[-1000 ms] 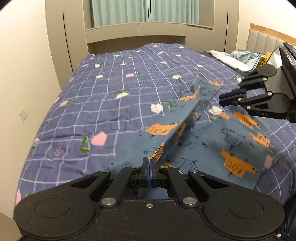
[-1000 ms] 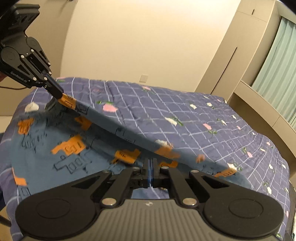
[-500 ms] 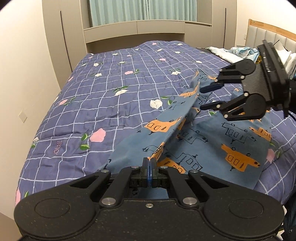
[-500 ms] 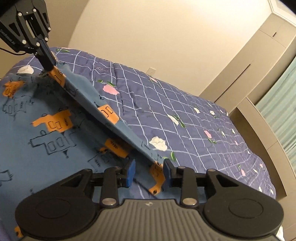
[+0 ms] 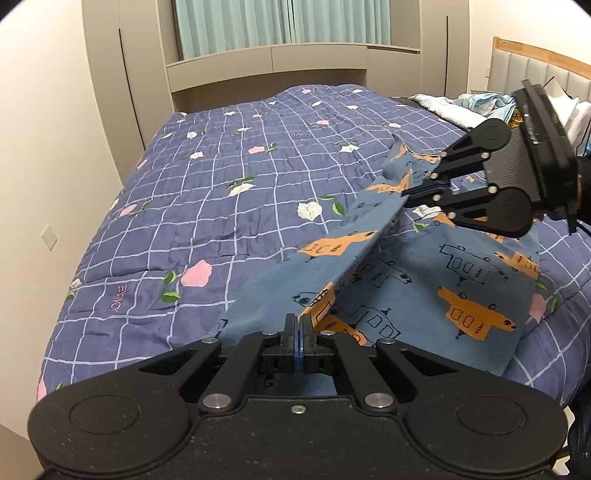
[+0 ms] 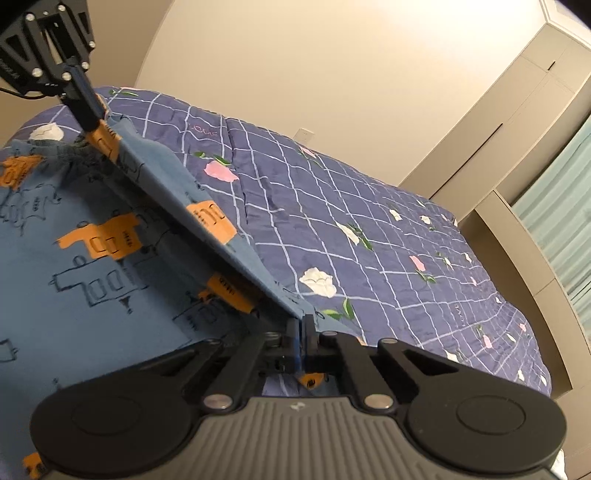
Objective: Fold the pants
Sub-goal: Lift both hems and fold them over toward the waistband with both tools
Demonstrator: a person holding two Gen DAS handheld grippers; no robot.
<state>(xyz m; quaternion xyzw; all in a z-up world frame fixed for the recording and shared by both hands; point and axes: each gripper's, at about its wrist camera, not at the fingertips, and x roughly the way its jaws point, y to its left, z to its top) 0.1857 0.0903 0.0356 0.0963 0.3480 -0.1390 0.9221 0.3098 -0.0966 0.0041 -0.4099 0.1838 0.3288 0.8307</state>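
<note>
Blue pants with orange and outlined vehicle prints lie on the bed's right part; in the right wrist view the pants fill the left. My left gripper is shut on the pants' near edge. My right gripper is shut on the far edge; it shows in the left wrist view at the right. The fabric edge is stretched taut and lifted between the two grippers above the lower layer. The left gripper appears in the right wrist view at the top left.
A purple checked quilt with flower prints covers the bed. Crumpled light clothes lie by the headboard. A beige wardrobe and curtain stand beyond the bed; a wall runs along the left.
My right gripper, open half a second ago, has closed on the pants' edge. The edge between the grippers is now pulled straight. The left gripper has kept its hold.
</note>
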